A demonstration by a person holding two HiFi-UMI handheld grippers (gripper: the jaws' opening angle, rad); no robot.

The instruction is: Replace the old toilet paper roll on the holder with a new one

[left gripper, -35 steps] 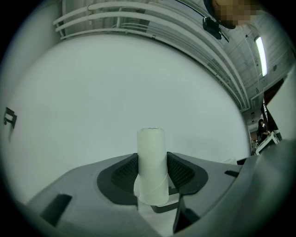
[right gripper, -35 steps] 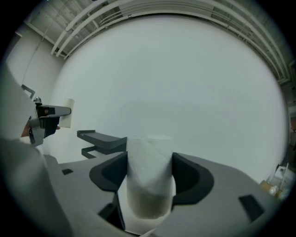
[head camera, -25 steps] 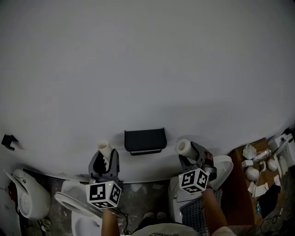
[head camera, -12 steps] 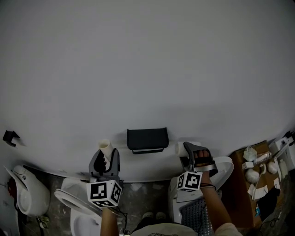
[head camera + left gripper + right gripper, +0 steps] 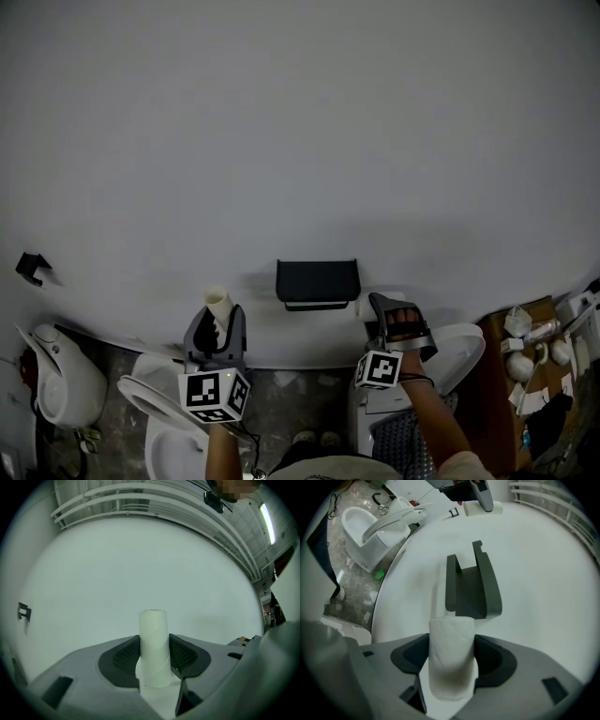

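Note:
The black wall holder (image 5: 317, 281) stands empty on the pale wall; the right gripper view shows it close ahead as the holder (image 5: 471, 585). My left gripper (image 5: 217, 321) is shut on the old bare cardboard tube (image 5: 217, 304), which stands upright between the pads as the tube (image 5: 153, 648), left of the holder. My right gripper (image 5: 388, 315) is shut on the new white paper roll (image 5: 367, 305), just right of the holder. In its own view the roll (image 5: 451, 663) is pinched between the pads and points at the holder's lower end.
A white toilet with its seat up (image 5: 155, 412) sits below my left hand, another toilet (image 5: 461, 345) below my right. A white fixture (image 5: 56, 384) stands at far left, a small black hook (image 5: 33, 265) on the wall, and a cluttered brown box (image 5: 539, 361) at right.
My right gripper has rolled over and sunk a little beside the holder, so the new roll is now mostly hidden behind it. The left gripper holds the tube much as before.

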